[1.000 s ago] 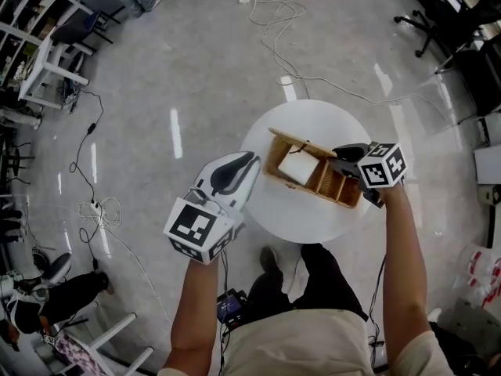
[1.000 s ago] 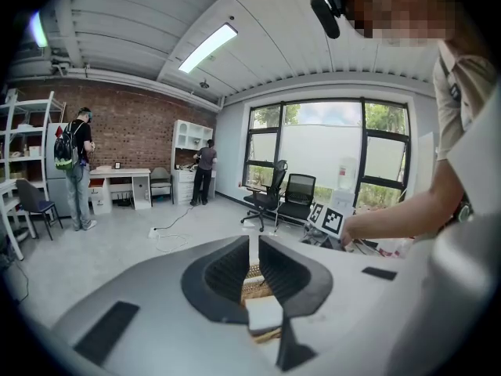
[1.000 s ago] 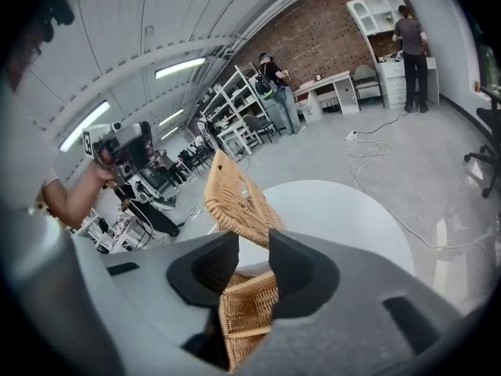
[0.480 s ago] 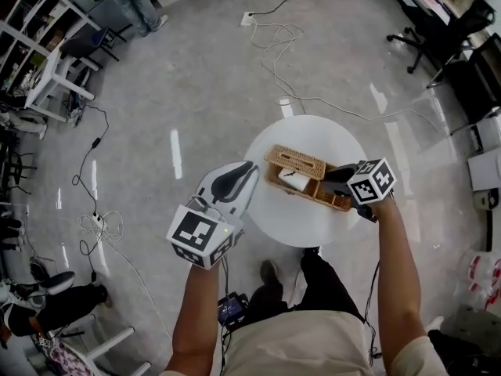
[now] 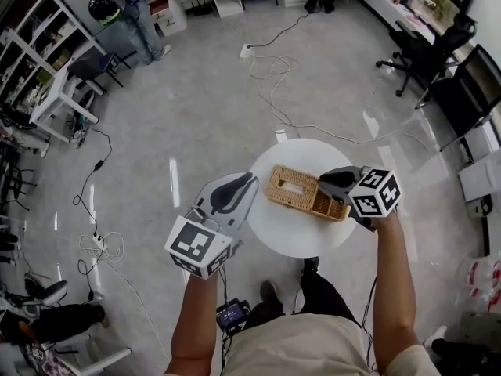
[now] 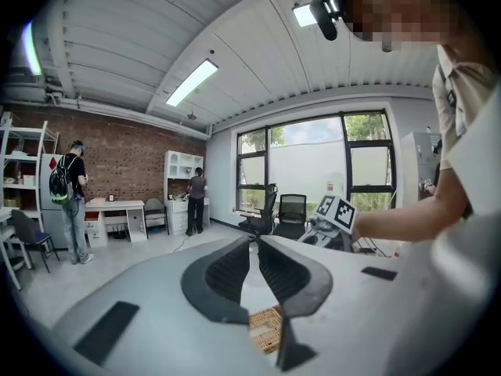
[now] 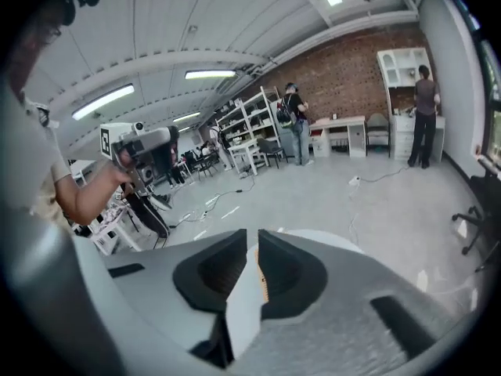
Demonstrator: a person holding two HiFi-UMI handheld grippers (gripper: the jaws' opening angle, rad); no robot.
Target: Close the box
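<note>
A wicker box (image 5: 301,192) sits on the round white table (image 5: 290,237), its lid lying flat over it. My right gripper (image 5: 324,178) hangs above the box's right end and hides part of it. Its jaws have just been closing to a thin slit, with nothing between them. Through that slit in the right gripper view (image 7: 252,245) shows a sliver of wicker (image 7: 264,282). My left gripper (image 5: 251,179) floats over the table's left edge, apart from the box. In the left gripper view (image 6: 252,241) its tips meet on nothing, and the box (image 6: 264,331) lies below.
White cables (image 5: 274,61) trail across the grey floor beyond the table. An office chair (image 5: 427,53) stands at the far right and shelving (image 5: 39,61) at the far left. A person (image 5: 129,6) stands by the back desks. My shoes show under the table's near edge.
The upright lid has come down flat onto the box. Both grippers have risen, and the right one no longer straddles the wicker wall; its jaws have narrowed.
</note>
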